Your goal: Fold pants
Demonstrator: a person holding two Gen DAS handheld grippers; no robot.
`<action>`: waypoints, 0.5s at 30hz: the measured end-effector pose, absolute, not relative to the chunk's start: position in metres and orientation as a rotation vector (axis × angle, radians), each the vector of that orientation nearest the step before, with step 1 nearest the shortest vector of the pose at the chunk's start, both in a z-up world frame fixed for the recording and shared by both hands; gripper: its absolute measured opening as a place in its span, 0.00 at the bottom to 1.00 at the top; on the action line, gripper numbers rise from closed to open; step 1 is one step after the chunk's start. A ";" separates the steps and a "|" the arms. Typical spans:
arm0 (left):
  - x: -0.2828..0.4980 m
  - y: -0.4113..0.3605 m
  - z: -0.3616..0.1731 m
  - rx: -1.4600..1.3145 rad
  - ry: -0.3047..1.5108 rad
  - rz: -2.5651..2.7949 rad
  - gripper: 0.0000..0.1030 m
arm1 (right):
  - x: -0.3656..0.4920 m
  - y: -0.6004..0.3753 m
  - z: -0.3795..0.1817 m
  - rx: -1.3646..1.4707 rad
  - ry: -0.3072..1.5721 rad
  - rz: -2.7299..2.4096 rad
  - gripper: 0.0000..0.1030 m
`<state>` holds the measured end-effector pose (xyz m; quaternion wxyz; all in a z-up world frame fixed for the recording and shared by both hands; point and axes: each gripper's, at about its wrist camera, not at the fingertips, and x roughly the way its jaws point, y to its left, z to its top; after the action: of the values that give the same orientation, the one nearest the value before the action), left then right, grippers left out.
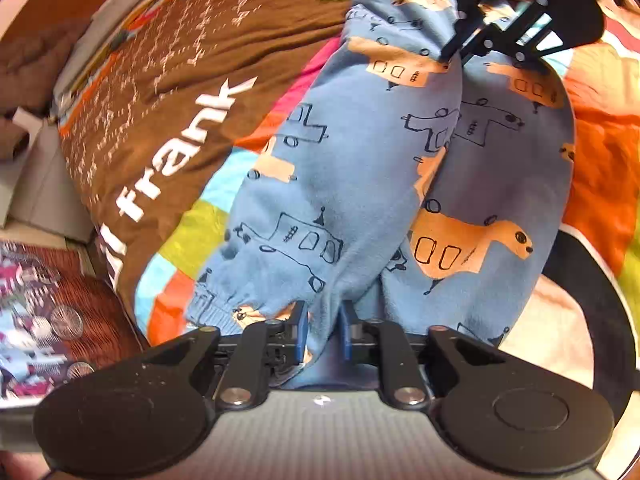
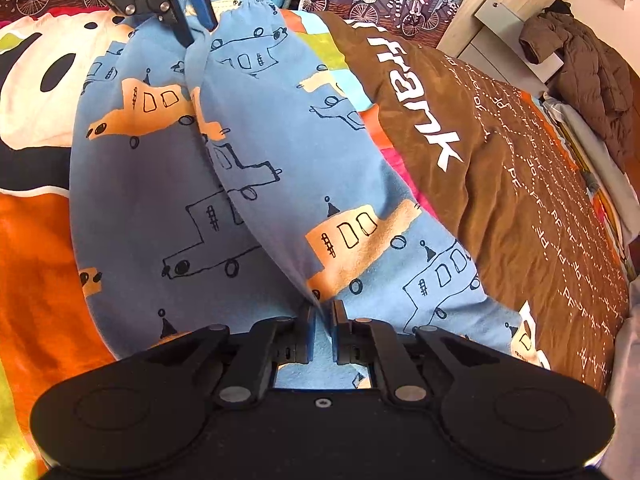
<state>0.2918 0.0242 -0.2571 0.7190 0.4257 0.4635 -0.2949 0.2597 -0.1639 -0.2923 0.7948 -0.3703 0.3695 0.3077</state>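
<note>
Your left gripper [image 1: 324, 330] has its two blue fingers [image 1: 299, 330] squeezed on cloth. Your right gripper [image 2: 322, 334] squeezes cloth too, its fingers [image 2: 309, 336] close together. The two grippers face each other.

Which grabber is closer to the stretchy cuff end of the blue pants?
Left. The left gripper pinches the pants right beside the cuff; the right gripper holds the opposite end.

A colourful patchwork bedspread [image 2: 36, 248] covers the bed; a brown "frank" blanket [image 2: 520, 184] lies over it. A brown puffer jacket [image 2: 580, 68] rests against pale wooden furniture [image 2: 476, 16].
</note>
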 end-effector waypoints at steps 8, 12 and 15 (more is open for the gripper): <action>0.281 0.023 -0.250 0.969 0.940 -0.597 0.02 | 0.256 -0.166 -0.286 -0.776 0.754 0.620 0.00; 0.269 0.020 -0.245 1.007 0.866 -0.528 0.02 | 0.250 -0.168 -0.276 -0.781 0.731 0.620 0.00; 0.257 0.019 -0.242 1.037 0.832 -0.513 0.01 | 0.244 -0.167 -0.266 -0.799 0.718 0.631 0.00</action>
<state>0.2572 0.0188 -0.2424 0.7567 0.4755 0.3817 -0.2355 0.2444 -0.1670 -0.2659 0.8120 -0.3743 0.3364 0.2955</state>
